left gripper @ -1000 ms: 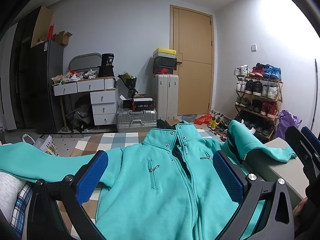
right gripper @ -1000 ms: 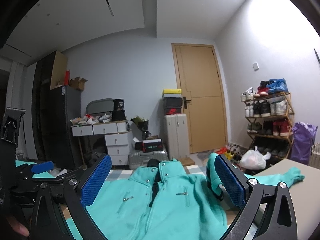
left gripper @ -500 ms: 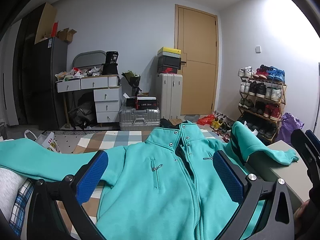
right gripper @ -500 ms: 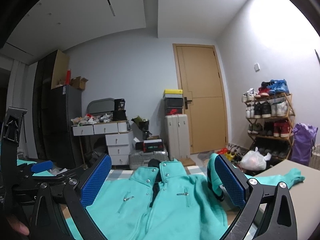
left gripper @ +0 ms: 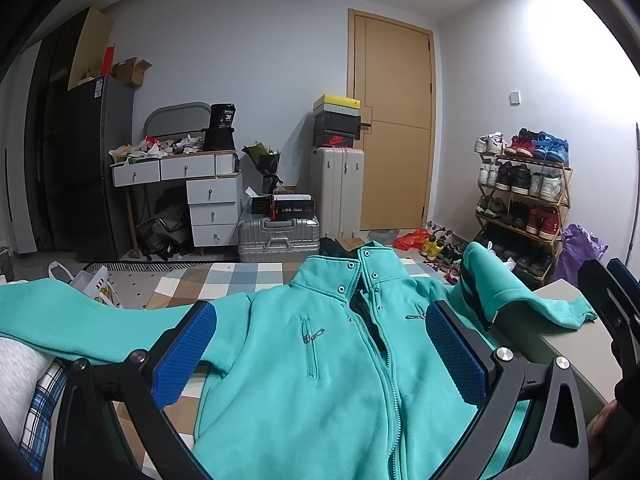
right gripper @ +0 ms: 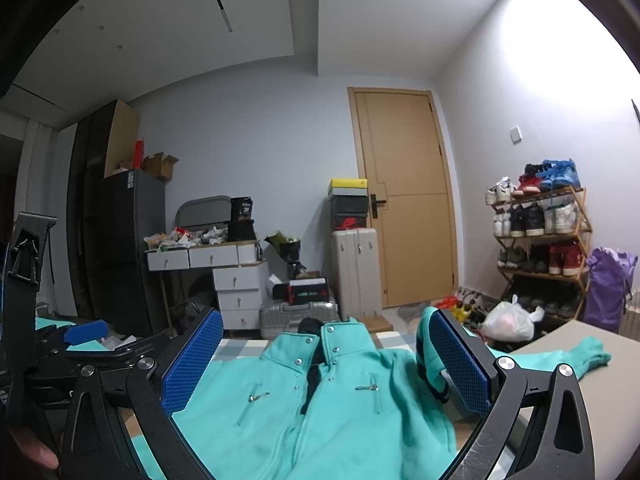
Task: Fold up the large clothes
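Note:
A teal zip-up fleece jacket [left gripper: 344, 364] lies front-up on a grey table [left gripper: 568, 344], collar pointing away, zipper partly undone at the neck. One sleeve [left gripper: 80, 316] stretches out to the left; the other sleeve [left gripper: 528, 300] lies bunched across the table's right side. My left gripper [left gripper: 320, 356] hovers open over the jacket's chest, nothing between its blue pads. From the right wrist view the same jacket [right gripper: 320, 420] lies below my right gripper [right gripper: 324, 368], which is open and holds nothing. The left gripper's body [right gripper: 80, 344] shows at that view's left edge.
A checked rug [left gripper: 240, 280] covers the floor beyond the table. Suitcases [left gripper: 280, 232], a cluttered white drawer desk [left gripper: 192, 184], a black fridge [left gripper: 88, 168], a wooden door [left gripper: 392, 128] and a shoe rack [left gripper: 524, 204] line the far walls. Grey and plaid cloth [left gripper: 28, 380] lies at the left.
The left wrist view has tilted slightly, so the jacket sits a little lower and nearer in frame. Both grippers stay open and the jacket has not moved.

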`<state>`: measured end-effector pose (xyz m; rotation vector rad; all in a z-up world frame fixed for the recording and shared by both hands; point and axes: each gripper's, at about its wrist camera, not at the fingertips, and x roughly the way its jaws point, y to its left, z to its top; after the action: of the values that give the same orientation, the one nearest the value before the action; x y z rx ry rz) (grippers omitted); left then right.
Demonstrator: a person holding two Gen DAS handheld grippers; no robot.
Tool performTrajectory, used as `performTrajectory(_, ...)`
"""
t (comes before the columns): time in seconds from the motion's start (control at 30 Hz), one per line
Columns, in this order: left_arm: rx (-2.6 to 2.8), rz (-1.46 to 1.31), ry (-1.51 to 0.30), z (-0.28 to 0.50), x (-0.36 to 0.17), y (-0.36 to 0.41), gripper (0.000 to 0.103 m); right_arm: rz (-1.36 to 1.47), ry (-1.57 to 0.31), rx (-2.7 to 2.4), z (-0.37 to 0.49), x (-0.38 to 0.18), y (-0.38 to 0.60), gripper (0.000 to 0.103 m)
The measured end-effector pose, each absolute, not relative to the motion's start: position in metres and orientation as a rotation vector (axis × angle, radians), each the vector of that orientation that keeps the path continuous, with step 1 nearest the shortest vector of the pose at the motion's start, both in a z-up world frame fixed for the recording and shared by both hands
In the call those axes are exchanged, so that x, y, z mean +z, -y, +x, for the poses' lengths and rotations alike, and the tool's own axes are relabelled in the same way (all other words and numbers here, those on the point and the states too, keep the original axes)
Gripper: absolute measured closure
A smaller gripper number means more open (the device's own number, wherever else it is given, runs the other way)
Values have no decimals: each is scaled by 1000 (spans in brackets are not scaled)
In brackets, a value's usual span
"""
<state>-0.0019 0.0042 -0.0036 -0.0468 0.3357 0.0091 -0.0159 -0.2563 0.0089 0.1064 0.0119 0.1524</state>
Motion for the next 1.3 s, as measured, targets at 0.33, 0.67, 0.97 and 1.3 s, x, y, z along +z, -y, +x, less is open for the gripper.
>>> performTrajectory(0.33,9,-42,-338,-1,-4,-5,1,107,-25,154,-14,8,256,0)
performTrajectory(0.67,-8,-28,-382,3,-13,1,1,188,-119,220,7,4,271,0)
performTrajectory(0.97,-60,15,-439,3,-18,16,1,414,-469,-14,62,-12,446,0)
performTrajectory(1.3,-62,90,-483,11,-26,29,1,751,-766,-196,112,-87,631,8)
